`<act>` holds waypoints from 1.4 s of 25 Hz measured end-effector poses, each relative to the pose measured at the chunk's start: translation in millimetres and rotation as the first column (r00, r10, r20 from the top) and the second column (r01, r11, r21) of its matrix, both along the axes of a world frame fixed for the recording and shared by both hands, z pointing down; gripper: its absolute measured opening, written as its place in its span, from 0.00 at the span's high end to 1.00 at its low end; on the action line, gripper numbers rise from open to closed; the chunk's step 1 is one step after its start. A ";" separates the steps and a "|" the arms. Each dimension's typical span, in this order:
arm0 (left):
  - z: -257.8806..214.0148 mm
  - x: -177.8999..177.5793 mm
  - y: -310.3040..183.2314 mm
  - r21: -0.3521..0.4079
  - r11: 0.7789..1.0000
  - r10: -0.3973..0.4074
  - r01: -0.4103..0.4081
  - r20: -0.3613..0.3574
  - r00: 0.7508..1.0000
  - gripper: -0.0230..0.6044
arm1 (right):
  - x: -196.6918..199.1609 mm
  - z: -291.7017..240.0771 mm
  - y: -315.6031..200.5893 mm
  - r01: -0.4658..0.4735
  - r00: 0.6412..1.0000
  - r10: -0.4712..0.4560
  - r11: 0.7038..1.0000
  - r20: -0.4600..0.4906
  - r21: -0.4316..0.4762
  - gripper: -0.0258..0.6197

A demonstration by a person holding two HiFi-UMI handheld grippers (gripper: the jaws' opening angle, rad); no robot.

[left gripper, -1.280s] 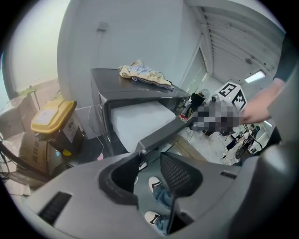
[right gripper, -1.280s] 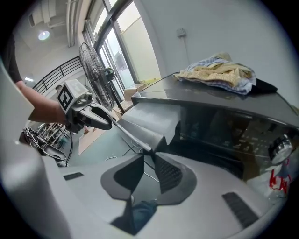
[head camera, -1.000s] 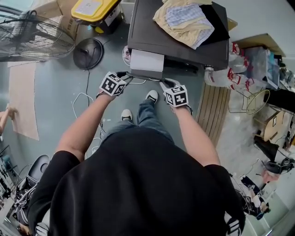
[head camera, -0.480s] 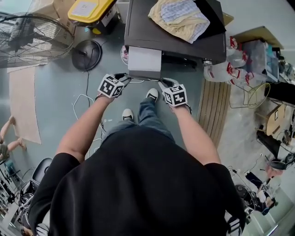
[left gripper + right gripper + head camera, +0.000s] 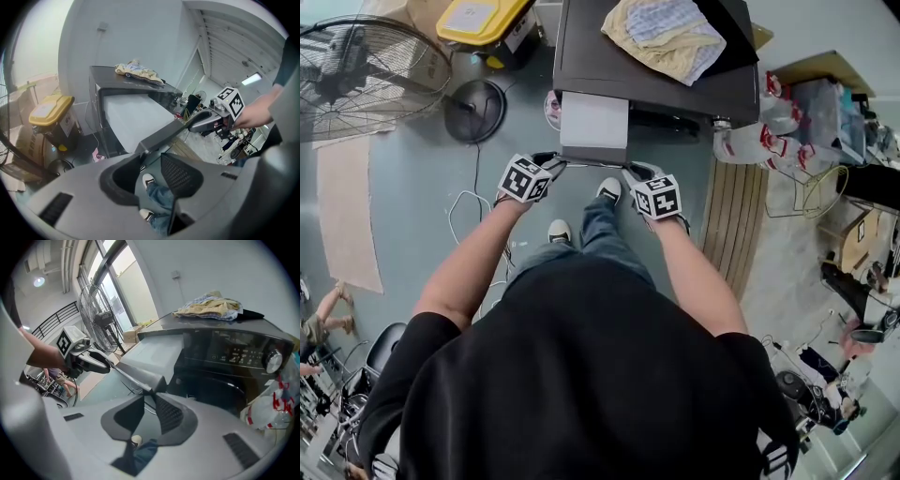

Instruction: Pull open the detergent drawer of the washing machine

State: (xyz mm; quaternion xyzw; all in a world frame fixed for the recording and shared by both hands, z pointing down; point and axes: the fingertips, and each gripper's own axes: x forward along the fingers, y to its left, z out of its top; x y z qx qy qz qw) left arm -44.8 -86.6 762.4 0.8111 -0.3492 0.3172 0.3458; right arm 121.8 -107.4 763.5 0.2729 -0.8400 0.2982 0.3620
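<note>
detergent drawer (image 5: pixel 593 124) sticks well out of the washing machine (image 5: pixel 675 84), over the person's feet. it looks like light rigid plastic that probably binds if pulled skewed, so the front lip at both ends is the place to hold. left gripper (image 5: pixel 553 161) and right gripper (image 5: pixel 630 171) each clamp a front corner, arms stretched forward, tools angled down.
</note>
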 end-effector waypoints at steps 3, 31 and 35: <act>0.3 0.3 3.1 0.000 1.000 0.010 -0.010 0.005 1.000 0.74 | 0.5 0.2 3.4 -0.008 1.000 0.008 1.000 0.001 -0.004 0.85; 5.6 -1.7 12.4 -0.011 1.000 0.022 -0.022 -0.009 1.000 0.76 | 1.4 4.8 17.5 -0.001 1.000 0.002 0.999 0.017 -0.035 0.84; 6.5 -2.9 14.8 -0.014 1.000 0.013 -0.013 -0.014 1.000 0.76 | 0.4 5.8 20.1 -0.001 1.000 0.002 0.999 0.018 -0.041 0.84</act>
